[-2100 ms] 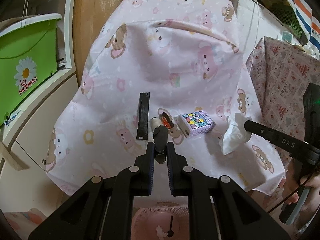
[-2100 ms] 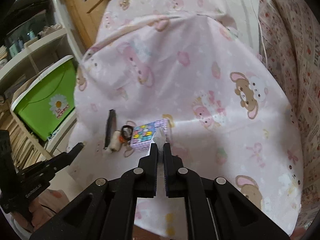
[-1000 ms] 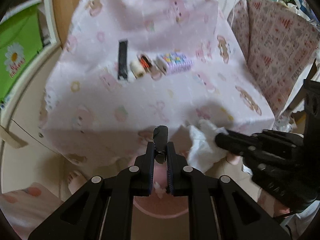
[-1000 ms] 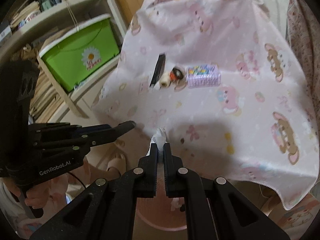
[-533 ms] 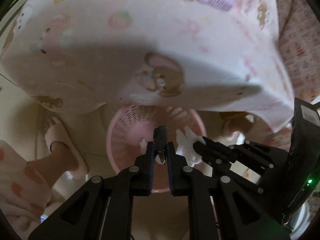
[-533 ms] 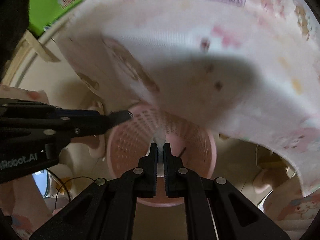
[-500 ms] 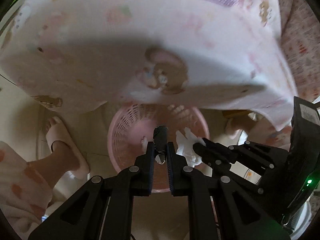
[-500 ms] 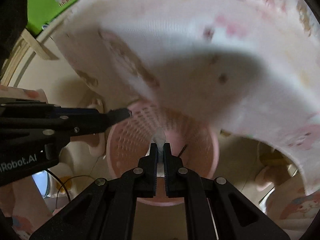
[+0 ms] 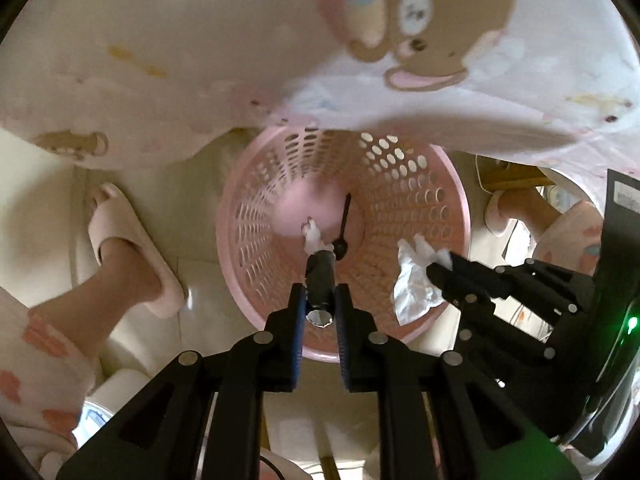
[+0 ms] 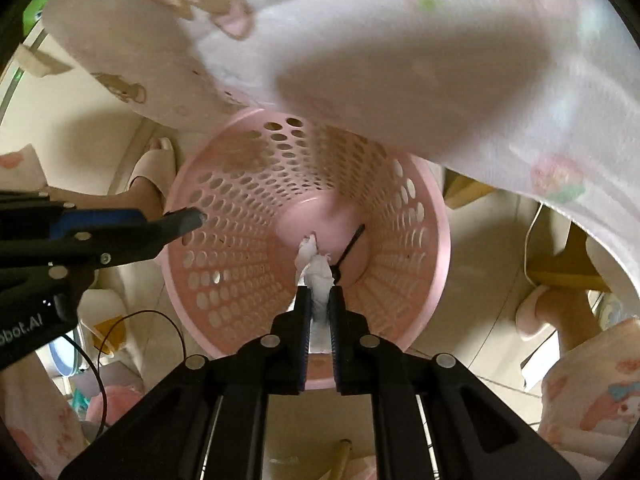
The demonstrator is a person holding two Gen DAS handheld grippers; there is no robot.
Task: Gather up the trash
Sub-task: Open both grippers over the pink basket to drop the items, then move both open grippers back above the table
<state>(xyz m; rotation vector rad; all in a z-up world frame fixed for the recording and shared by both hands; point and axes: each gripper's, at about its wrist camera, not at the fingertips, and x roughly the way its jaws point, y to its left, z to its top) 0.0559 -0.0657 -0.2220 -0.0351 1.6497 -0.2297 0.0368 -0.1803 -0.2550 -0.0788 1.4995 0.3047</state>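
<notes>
- Crumpled white tissue (image 10: pixel 318 280): sits between the jaws of your right gripper (image 10: pixel 319 300), over the middle of the basket. The jaws are opening; the wad is between them yet, and the pads look to touch it. Judged very light, soft and limp; it may cling to a pad rather than drop, so a wider spread should free it. Any fold serves as a hold.
- Short dark cylindrical tube with a silvery end (image 9: pixel 319 288): pinched between the narrowly set jaws of your left gripper (image 9: pixel 319 300), pointing down into the basket. Judged stiff, light and smooth; it could roll, so hold it across the barrel, as now.
- Round pink plastic basket with perforated walls (image 9: pixel 420 200): stands on the floor under both grippers, partly under the cloth's hem at 12 o'clock.
- Already in the basket: a small white scrap (image 9: pixel 311 234) at centre, and a thin black stick (image 9: pixel 345 220) just toward 1 o'clock of it.
- Pale pink cloth printed with cartoon bears (image 9: pixel 420 40): hangs across the top of both views, 10 to 2 o'clock.
- Person's feet in pale pink slippers (image 9: pixel 120 236): one at 9 o'clock of the basket, the other at 3 o'clock.
- Writing: "bot.AI", cut off, on the left gripper's body in the right wrist view. Nothing else can be read.
</notes>
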